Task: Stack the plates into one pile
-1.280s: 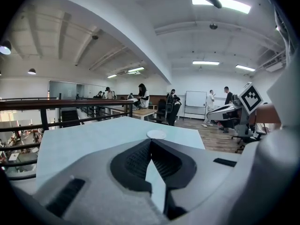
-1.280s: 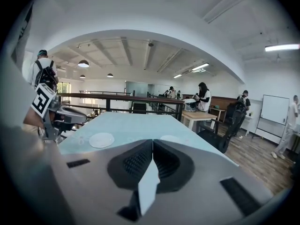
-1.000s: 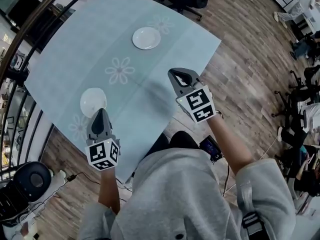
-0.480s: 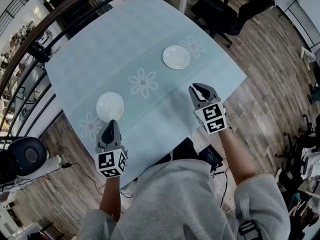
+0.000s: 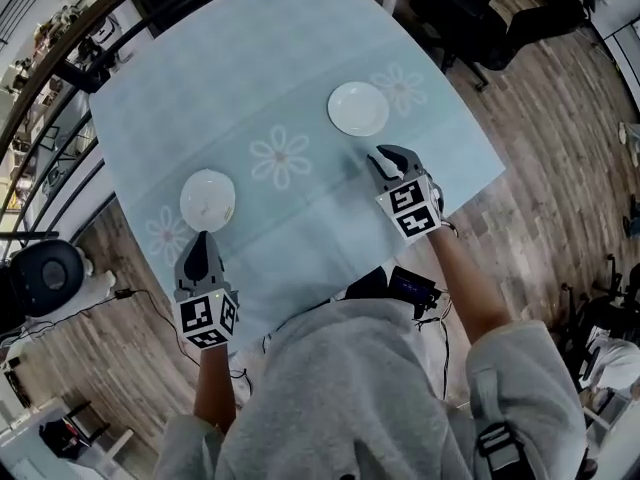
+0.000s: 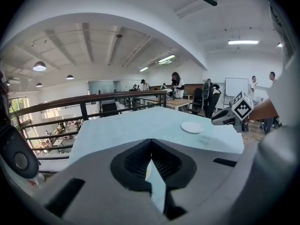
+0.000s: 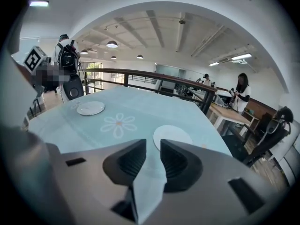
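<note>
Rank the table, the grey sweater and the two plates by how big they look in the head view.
1. table
2. grey sweater, enlarged by nearness to the camera
3. left plate and right plate, which look alike

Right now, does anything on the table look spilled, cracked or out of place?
Nothing stands out. The left plate and the right plate lie flat and look whole on the blue tablecloth, apart and unstacked; no spill shows. The left gripper is shut and empty, the right gripper open and empty.
</note>
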